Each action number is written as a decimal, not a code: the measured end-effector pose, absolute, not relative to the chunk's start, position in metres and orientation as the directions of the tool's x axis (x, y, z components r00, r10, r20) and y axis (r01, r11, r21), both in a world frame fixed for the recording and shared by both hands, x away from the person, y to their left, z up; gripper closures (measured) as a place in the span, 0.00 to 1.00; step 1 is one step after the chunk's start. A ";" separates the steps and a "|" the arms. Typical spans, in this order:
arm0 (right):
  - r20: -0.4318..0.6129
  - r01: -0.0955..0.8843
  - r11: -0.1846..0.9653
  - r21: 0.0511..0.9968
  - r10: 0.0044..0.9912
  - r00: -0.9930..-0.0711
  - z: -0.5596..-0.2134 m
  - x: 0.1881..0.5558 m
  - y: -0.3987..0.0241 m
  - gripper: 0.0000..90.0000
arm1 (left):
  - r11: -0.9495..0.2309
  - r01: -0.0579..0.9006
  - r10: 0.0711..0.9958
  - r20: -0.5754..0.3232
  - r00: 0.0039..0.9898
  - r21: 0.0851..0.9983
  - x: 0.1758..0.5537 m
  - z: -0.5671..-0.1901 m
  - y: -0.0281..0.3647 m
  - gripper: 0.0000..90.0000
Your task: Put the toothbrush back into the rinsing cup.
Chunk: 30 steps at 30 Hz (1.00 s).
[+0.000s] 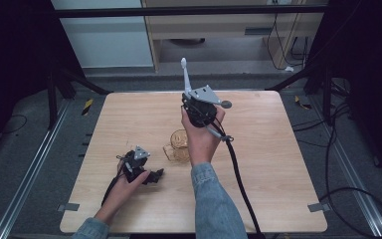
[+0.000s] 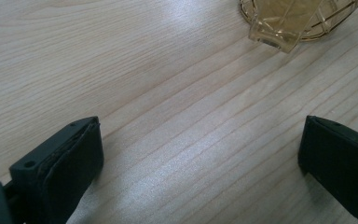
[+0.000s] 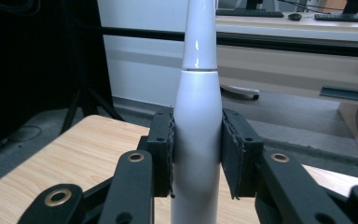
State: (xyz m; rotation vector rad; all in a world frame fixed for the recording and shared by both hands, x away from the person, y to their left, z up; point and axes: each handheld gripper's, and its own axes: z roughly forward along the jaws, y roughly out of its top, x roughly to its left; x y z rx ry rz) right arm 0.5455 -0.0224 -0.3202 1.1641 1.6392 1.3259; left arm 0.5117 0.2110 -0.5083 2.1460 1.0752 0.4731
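Soft overhead glare on the table [image 2: 177, 93], dark surroundings.

Glossy plastic, clear amber glass, pale wood

White electric toothbrush [image 3: 197, 135] glossy, smooth; cup [image 2: 292, 17] transparent amber with gold wire; surface [image 1: 129, 119] matt light woodgrain.

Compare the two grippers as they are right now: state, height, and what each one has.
The left gripper is open with bare table between its jaws; the right gripper is shut on a white electric toothbrush. The left sits low by the tabletop near the amber glass cup; the right is raised above the table, holding the toothbrush upright. Both have black jaws and are hand-held.
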 end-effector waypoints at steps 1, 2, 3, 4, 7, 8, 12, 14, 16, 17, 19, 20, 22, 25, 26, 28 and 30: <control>0.013 0.200 0.057 0.978 0.942 -0.334 -0.322 0.545 -0.020 0.74 | -0.426 0.558 0.805 0.018 0.592 0.712 0.512 -0.508 0.211 0.00; 0.013 0.194 0.056 0.979 0.942 -0.336 -0.324 0.544 -0.018 0.74 | -0.426 0.558 0.806 0.018 0.592 0.712 0.512 -0.508 0.211 0.00; 0.015 0.189 0.052 0.981 0.941 -0.338 -0.325 0.543 -0.016 0.74 | -0.426 0.558 0.805 0.018 0.592 0.712 0.512 -0.508 0.211 0.00; 0.016 0.182 0.050 0.982 0.940 -0.341 -0.326 0.542 -0.012 0.74 | -0.426 0.558 0.806 0.018 0.592 0.712 0.512 -0.508 0.211 0.00; 0.016 0.172 0.047 0.984 0.939 -0.344 -0.329 0.538 -0.006 0.74 | -0.427 0.558 0.805 0.018 0.593 0.712 0.512 -0.508 0.211 0.00; 0.024 0.171 0.040 0.984 0.935 -0.353 -0.331 0.537 -0.002 0.74 | -0.427 0.558 0.805 0.018 0.593 0.711 0.512 -0.508 0.211 0.00; 0.021 0.175 0.045 0.984 0.933 -0.360 -0.336 0.537 0.004 0.74 | -0.427 0.558 0.805 0.018 0.593 0.712 0.512 -0.508 0.211 0.00; 0.023 0.178 0.046 0.983 0.930 -0.367 -0.339 0.537 0.006 0.74 | -0.427 0.558 0.805 0.018 0.593 0.712 0.512 -0.508 0.211 0.00; 0.027 0.191 0.047 0.980 0.928 -0.371 -0.345 0.537 0.008 0.74 | -0.426 0.557 0.805 0.018 0.593 0.713 0.512 -0.508 0.211 0.00; 0.027 0.191 0.047 0.980 0.928 -0.371 -0.345 0.537 0.008 0.74 | -0.426 0.557 0.805 0.018 0.593 0.713 0.512 -0.508 0.211 0.00; 0.030 0.194 0.045 0.980 0.929 -0.370 -0.349 0.538 0.007 0.74 | -0.425 0.557 0.805 0.018 0.593 0.714 0.512 -0.508 0.211 0.00; 0.030 0.201 0.049 0.978 0.928 -0.372 -0.353 0.539 0.007 0.74 | -0.425 0.557 0.805 0.017 0.593 0.713 0.512 -0.508 0.211 0.00; 0.026 0.202 0.055 0.978 0.926 -0.376 -0.356 0.540 0.007 0.74 | -0.425 0.557 0.805 0.017 0.593 0.713 0.512 -0.508 0.211 0.00; 0.033 0.210 0.050 0.977 0.925 -0.377 -0.360 0.540 0.006 0.74 | -0.425 0.557 0.805 0.017 0.593 0.713 0.512 -0.508 0.211 0.00; 0.033 0.213 0.052 0.976 0.926 -0.377 -0.364 0.542 0.004 0.74 | -0.425 0.557 0.805 0.017 0.593 0.713 0.512 -0.508 0.211 0.00; 0.038 0.217 0.050 0.975 0.924 -0.381 -0.367 0.542 0.004 0.74 | -0.425 0.557 0.805 0.017 0.593 0.713 0.512 -0.508 0.211 0.00; 0.031 0.222 0.061 0.973 0.921 -0.388 -0.370 0.542 0.004 0.74 | -0.426 0.557 0.805 0.018 0.593 0.713 0.512 -0.508 0.211 0.00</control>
